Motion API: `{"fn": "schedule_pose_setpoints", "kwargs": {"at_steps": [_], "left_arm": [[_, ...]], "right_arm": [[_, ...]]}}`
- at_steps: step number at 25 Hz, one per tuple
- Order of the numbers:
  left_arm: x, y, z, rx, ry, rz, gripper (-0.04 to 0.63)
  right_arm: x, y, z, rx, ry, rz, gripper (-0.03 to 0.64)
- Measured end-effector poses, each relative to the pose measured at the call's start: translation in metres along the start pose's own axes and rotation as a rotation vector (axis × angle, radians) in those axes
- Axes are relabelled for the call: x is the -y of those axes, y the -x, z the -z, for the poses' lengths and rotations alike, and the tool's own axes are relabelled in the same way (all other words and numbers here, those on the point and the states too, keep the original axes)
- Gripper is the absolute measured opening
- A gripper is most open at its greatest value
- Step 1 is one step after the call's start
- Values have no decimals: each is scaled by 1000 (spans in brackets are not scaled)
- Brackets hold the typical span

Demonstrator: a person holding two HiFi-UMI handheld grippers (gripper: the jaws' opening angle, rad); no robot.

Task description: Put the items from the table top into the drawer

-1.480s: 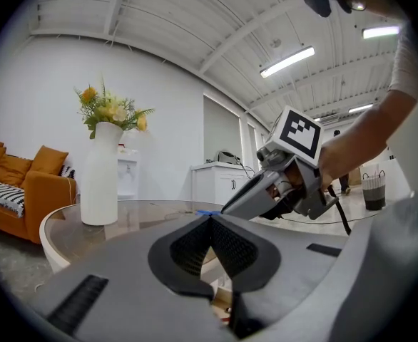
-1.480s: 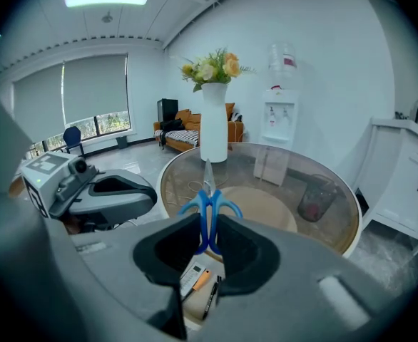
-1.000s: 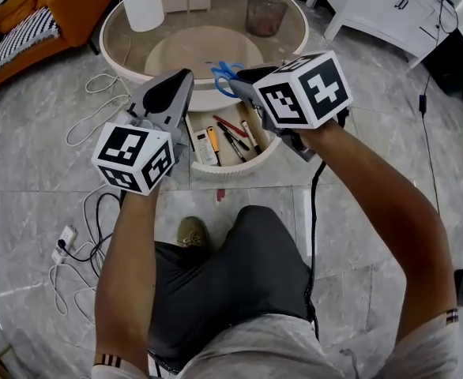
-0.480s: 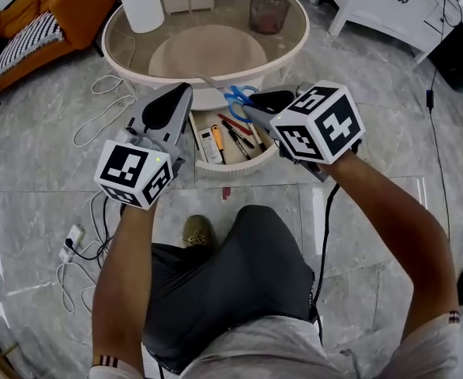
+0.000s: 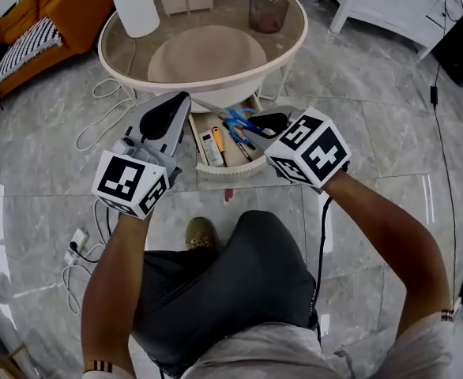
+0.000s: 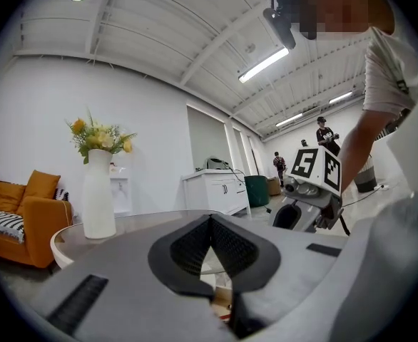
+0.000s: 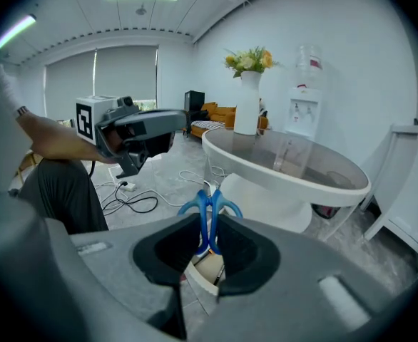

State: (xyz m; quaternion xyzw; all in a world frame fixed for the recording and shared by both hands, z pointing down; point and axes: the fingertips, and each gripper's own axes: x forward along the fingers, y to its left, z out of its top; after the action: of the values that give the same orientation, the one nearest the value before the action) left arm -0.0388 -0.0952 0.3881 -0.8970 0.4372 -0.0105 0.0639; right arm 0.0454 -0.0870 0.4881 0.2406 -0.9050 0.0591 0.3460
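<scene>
Now, scissors [image 5: 236,121] in right hand-held gripper [image 7: 207,254]

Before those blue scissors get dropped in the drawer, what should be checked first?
1. Scissors clamped in right gripper: ok.
2. Drawer standing open: ok.
3. Scissors above the drawer, by the head view: ok.
4. Free spot among the pens below: cannot tell, the gripper hides part.
5. Left gripper shut, empty, beside the drawer: ok.

Left gripper [image 5: 182,99] closed — right gripper [image 5: 250,128] clamped
</scene>
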Motion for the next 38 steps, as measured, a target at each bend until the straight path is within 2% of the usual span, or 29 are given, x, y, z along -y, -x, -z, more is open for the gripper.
{"fn": "schedule_pose_setpoints", "kwargs": {"at_steps": [3,7,11,17,26,33,38], "left_arm": [[-3,3,-5,-12,-33,13,-1],[6,10,1,-55,-85,81,-2],[14,18,26,-54,-60,111,-2],[13,17,72,-34,5,110,-2],[8,-2,118,-32,6,131,-1],[-7,-2,147,-25,63,79,-2],[-7,-1,161,-43,87,79,-2]], "right_arm": [[-1,-12,14,-17,-9,-8,75],[-2,-34,33,-48,-24,-2,75],[-5,-61,58,-99,-62,30,75],[0,-103,93,-142,-160,93,75],[15,-149,125,-149,-247,194,75],[15,-175,140,-230,-251,203,77],[13,-195,135,-274,-277,179,77]]}}
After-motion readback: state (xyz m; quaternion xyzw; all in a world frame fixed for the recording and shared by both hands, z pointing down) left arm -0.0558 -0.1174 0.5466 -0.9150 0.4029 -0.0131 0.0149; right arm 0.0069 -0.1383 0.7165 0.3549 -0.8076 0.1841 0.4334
